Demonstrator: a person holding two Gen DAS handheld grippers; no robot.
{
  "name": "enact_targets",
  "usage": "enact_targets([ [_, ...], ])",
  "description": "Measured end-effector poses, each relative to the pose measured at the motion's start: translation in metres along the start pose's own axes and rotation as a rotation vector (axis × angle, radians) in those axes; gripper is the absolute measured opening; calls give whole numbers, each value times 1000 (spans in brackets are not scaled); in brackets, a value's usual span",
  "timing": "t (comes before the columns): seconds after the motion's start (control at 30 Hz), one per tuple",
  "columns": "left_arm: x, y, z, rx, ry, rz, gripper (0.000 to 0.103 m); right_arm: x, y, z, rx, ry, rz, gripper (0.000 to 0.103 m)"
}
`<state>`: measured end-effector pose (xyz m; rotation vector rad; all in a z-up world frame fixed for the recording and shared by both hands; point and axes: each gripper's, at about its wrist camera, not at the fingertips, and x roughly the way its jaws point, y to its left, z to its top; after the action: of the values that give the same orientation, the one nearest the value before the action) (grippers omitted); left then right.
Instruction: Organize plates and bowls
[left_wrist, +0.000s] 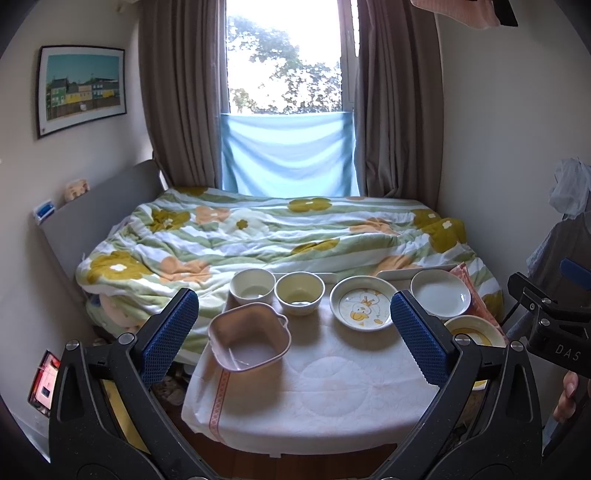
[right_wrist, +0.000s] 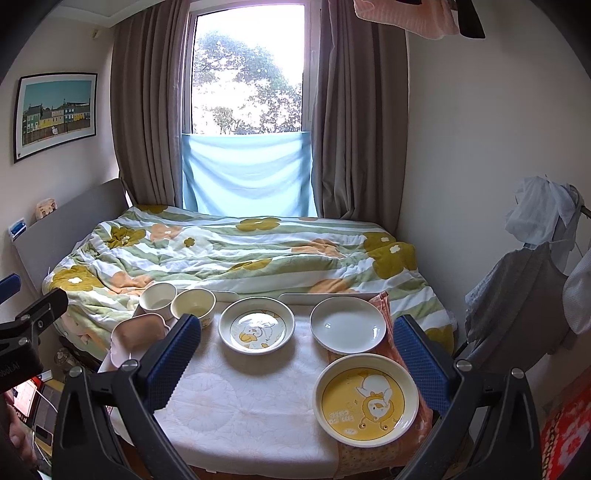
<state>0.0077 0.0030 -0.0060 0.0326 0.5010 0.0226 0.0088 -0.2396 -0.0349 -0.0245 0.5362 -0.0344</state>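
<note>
A small table (left_wrist: 332, 391) with a white cloth carries the dishes. A pink square bowl (left_wrist: 249, 338) stands at the left, with a white bowl (left_wrist: 252, 286) and a cream bowl (left_wrist: 300, 292) behind it. A duck plate (left_wrist: 364, 302) sits in the middle, and a plain white plate (left_wrist: 440, 293) is at the back right. A yellow duck plate (right_wrist: 365, 397) lies at the front right. My left gripper (left_wrist: 295, 336) is open above the table's near side, holding nothing. My right gripper (right_wrist: 295, 363) is open too, hovering over the near right part with nothing between its blue pads.
A bed with a flowered quilt (left_wrist: 280, 236) runs right behind the table, below a curtained window (left_wrist: 288, 55). Clothes hang on a rack (right_wrist: 535, 295) at the right. An orange patterned cloth (right_wrist: 373, 450) lies under the right-hand plates. Wooden floor shows below the table's front edge.
</note>
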Motion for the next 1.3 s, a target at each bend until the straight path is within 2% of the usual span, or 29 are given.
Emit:
enact_targets([
  [1.3,1,4,-4,-1,6,6,103,2,2,2,5,-2,4,103],
])
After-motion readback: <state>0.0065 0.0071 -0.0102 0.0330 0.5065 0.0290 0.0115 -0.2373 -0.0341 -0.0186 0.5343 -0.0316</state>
